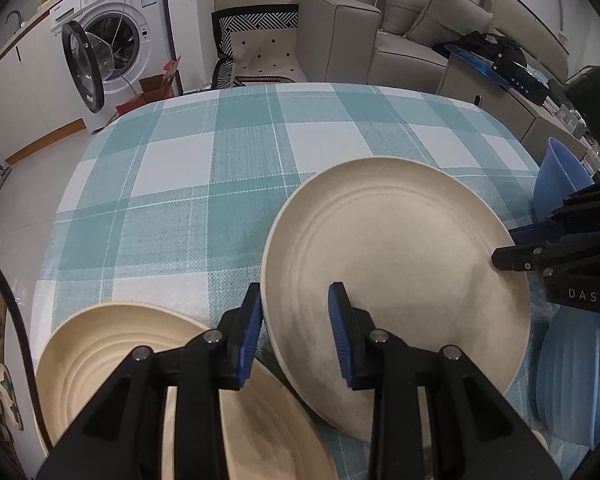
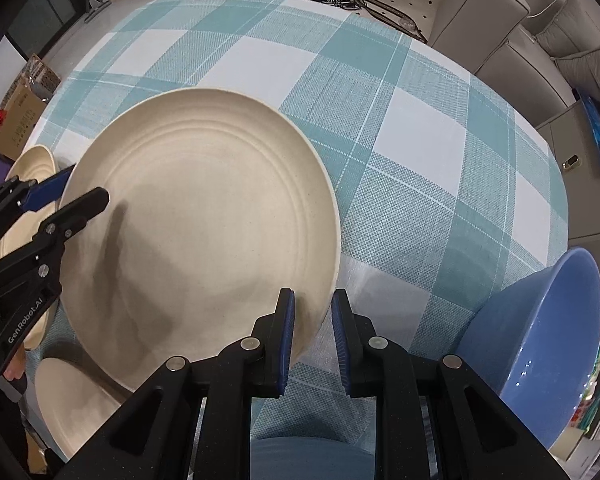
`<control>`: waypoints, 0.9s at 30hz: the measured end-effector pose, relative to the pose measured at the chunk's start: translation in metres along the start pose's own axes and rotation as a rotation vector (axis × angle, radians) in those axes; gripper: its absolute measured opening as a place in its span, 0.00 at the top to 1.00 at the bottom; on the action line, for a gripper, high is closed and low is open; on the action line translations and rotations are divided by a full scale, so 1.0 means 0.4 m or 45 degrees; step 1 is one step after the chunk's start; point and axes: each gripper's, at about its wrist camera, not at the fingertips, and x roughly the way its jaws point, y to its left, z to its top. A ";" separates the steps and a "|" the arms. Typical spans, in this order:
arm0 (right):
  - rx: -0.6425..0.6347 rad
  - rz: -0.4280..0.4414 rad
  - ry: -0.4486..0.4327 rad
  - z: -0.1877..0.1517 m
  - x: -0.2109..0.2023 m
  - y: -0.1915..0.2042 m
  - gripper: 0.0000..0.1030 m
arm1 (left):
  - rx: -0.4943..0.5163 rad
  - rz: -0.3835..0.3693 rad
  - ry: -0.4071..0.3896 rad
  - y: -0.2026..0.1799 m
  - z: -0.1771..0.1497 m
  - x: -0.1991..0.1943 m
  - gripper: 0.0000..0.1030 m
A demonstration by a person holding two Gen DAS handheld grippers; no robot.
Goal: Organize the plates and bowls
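On the checked tablecloth (image 1: 228,184): one large cream plate (image 1: 392,280), tilted, rim raised. Left gripper (image 1: 296,320) straddled the plate's near-left rim, jaws parted, not clamped. Right gripper (image 2: 312,332) straddled its opposite rim, jaws likewise parted. Second cream plate (image 1: 112,344) lay left of it; blue bowl (image 2: 548,328) right.

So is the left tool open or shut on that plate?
Open: the left tool straddles the plate rim, with gaps at both pads.

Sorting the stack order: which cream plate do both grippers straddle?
The large cream plate mid-table, rim between both grippers' open jaws; the other cream plate sits untouched beside it.
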 end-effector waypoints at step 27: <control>0.081 0.116 0.017 0.051 0.008 -0.017 0.72 | 0.053 0.014 0.038 -0.017 -0.006 -0.017 0.57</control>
